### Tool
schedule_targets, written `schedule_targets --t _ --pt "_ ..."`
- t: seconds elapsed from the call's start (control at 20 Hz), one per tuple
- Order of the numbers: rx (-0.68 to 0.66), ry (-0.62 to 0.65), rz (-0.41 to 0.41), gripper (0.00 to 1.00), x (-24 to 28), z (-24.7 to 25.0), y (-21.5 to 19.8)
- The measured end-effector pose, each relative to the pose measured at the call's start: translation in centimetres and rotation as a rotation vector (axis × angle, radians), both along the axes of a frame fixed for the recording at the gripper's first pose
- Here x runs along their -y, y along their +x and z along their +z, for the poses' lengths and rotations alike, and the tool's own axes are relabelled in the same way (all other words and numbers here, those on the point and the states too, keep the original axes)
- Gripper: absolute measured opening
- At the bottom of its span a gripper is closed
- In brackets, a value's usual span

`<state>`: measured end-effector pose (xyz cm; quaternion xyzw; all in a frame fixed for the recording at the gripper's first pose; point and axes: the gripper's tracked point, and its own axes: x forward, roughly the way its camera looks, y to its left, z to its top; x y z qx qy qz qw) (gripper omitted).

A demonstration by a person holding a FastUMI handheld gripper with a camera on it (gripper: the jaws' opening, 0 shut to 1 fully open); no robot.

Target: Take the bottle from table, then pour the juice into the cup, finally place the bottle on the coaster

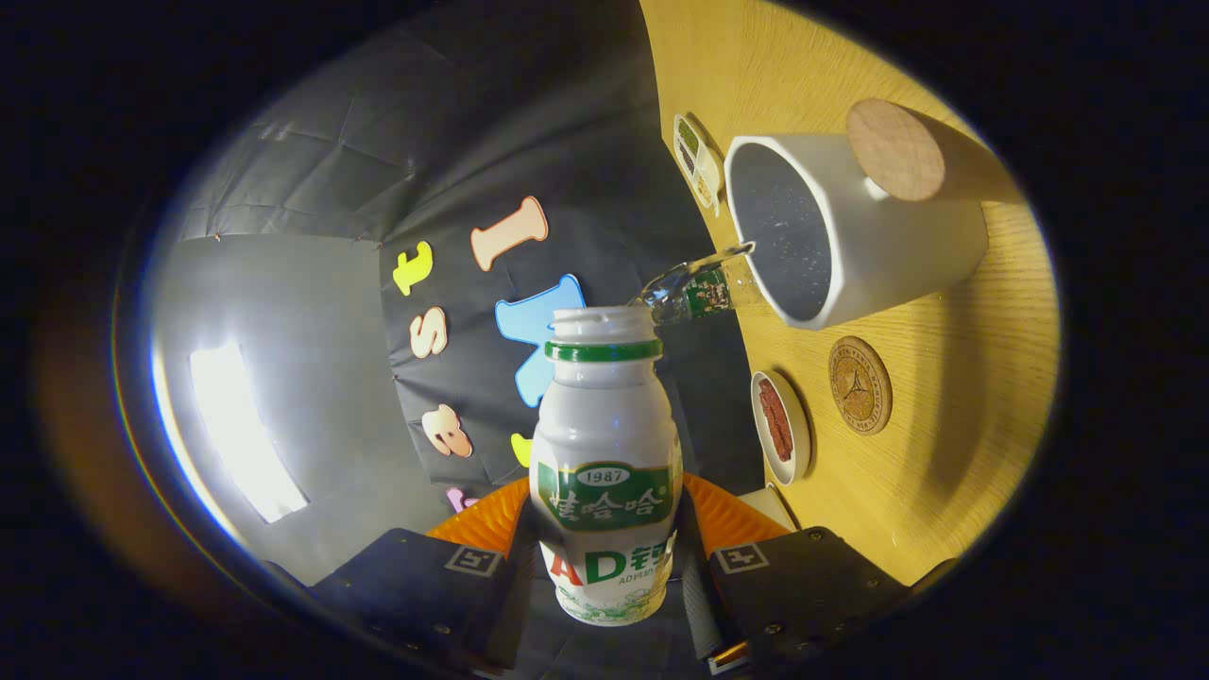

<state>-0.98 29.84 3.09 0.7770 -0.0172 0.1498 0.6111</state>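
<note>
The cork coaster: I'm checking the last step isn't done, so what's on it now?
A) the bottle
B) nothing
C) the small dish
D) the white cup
B: the coaster lies bare on the table beside the cup, while the tool grips the bottle.

White bottle (604,453) clamped between jaws, tipped toward white cup (850,236), coaster (859,385) beside it

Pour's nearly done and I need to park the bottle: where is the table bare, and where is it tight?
Gripper is shut on the bottle. Coaster is bare, with open wood beyond it. Tight: the small dish sits beside the coaster, and the white cup close by.
</note>
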Motion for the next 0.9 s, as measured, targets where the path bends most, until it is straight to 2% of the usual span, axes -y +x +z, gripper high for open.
schedule_targets --t 0.9 --pt "0.004 0.067 -0.003 0.67 0.05 0.42 -0.05"
